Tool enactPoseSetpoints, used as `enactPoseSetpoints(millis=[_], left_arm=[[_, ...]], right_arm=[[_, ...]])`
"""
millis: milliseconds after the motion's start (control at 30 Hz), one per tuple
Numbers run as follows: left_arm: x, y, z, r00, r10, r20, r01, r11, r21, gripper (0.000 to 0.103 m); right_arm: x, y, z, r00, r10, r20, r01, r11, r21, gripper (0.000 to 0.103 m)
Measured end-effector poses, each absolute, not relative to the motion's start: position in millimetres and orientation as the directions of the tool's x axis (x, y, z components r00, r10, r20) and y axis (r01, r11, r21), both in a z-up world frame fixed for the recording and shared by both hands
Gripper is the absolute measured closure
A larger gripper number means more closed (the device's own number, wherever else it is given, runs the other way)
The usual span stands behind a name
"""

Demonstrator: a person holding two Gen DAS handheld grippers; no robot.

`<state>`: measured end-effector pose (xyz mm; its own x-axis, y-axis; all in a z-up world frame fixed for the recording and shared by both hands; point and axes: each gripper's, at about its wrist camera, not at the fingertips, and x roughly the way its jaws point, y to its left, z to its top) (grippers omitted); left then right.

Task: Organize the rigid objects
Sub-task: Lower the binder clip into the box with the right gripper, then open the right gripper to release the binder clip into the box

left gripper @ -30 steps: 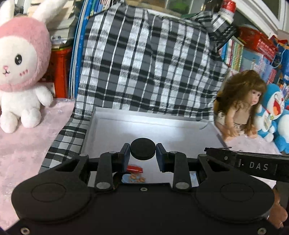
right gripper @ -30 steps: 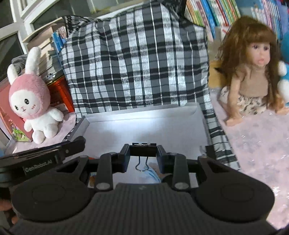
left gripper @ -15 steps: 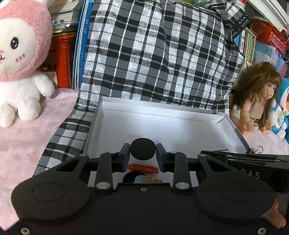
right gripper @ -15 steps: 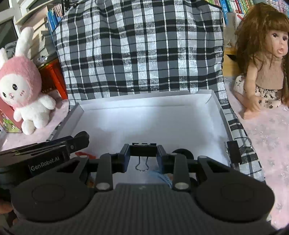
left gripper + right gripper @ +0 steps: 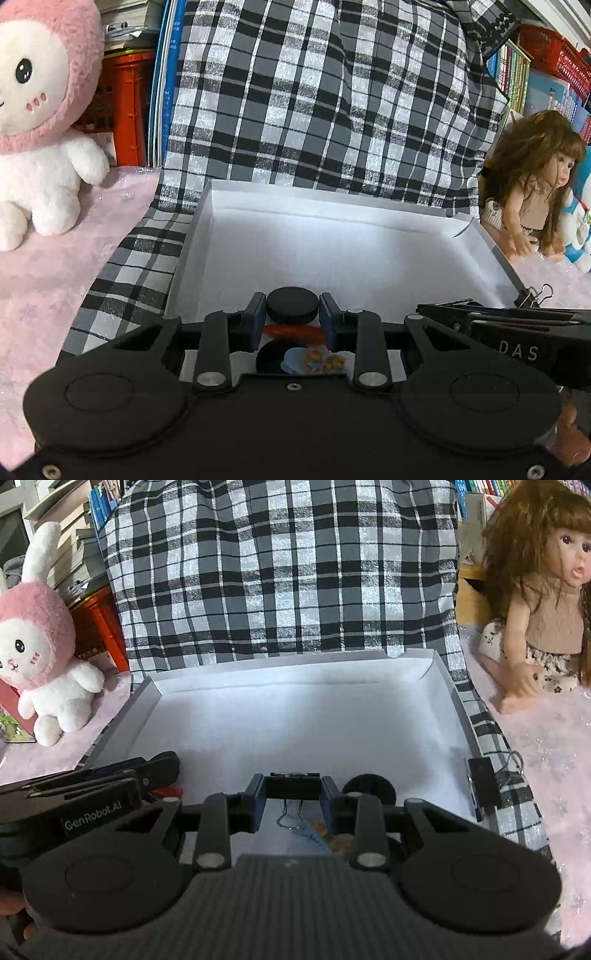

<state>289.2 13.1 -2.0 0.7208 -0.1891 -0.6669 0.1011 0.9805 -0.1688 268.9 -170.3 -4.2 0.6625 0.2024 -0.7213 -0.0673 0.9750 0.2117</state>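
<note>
The left tool (image 5: 292,316) clamps a black round cap (image 5: 292,305) and the right tool (image 5: 292,797) a black binder clip (image 5: 292,788), both just above the white box's (image 5: 295,716) near end, side by side.

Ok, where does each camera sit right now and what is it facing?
Left wrist: behind the left claw, shut on a black round disc, facing the white open box; the right claw enters from the right.
Right wrist: behind the right claw, shut on a black binder clip, facing the same box.
Both share the box, checked cloth, pink rabbit plush, long-haired doll.
</note>
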Motion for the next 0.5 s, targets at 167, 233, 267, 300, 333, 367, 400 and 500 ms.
enactPoseSetpoints(millis=[167, 233, 267, 300, 333, 367, 400, 500], left_arm=[[288.2, 12.1, -3.8, 0.726, -0.188, -0.662, 0.106, 0.981, -0.162, 0.073], [286.4, 12.1, -2.0, 0.728, -0.186, -0.660, 0.104, 0.981, -0.161, 0.073], [284.3, 12.2, -0.5, 0.734, -0.179, -0.655, 0.102, 0.983, -0.155, 0.070], [281.7, 12.1, 1.5, 0.739, -0.173, -0.651, 0.101, 0.984, -0.146, 0.066], [279.6, 12.0, 4.0, 0.742, -0.169, -0.649, 0.103, 0.985, -0.138, 0.063], [276.4, 11.9, 7.2, 0.746, -0.167, -0.645, 0.108, 0.986, -0.130, 0.061], [272.6, 12.0, 10.7, 0.752, -0.165, -0.638, 0.112, 0.986, -0.122, 0.059], [259.0, 12.4, 21.1, 0.769, -0.160, -0.618, 0.116, 0.987, -0.112, 0.046]], right_arm=[[268.0, -170.6, -3.7, 0.666, 0.206, -0.717, -0.071, 0.974, 0.214, 0.066], [266.8, -171.9, -2.3, 0.670, 0.213, -0.711, -0.070, 0.972, 0.225, 0.063], [265.8, -173.0, -1.3, 0.673, 0.214, -0.708, -0.067, 0.971, 0.230, 0.063], [264.7, -173.9, 0.0, 0.674, 0.218, -0.706, -0.067, 0.969, 0.236, 0.062], [263.1, -174.6, 1.8, 0.676, 0.220, -0.704, -0.069, 0.969, 0.236, 0.061], [261.1, -174.9, 4.2, 0.681, 0.218, -0.700, -0.072, 0.970, 0.232, 0.058], [258.0, -175.4, 7.3, 0.689, 0.217, -0.692, -0.079, 0.971, 0.226, 0.050], [247.4, -176.7, 17.8, 0.715, 0.217, -0.665, -0.097, 0.972, 0.212, 0.043]])
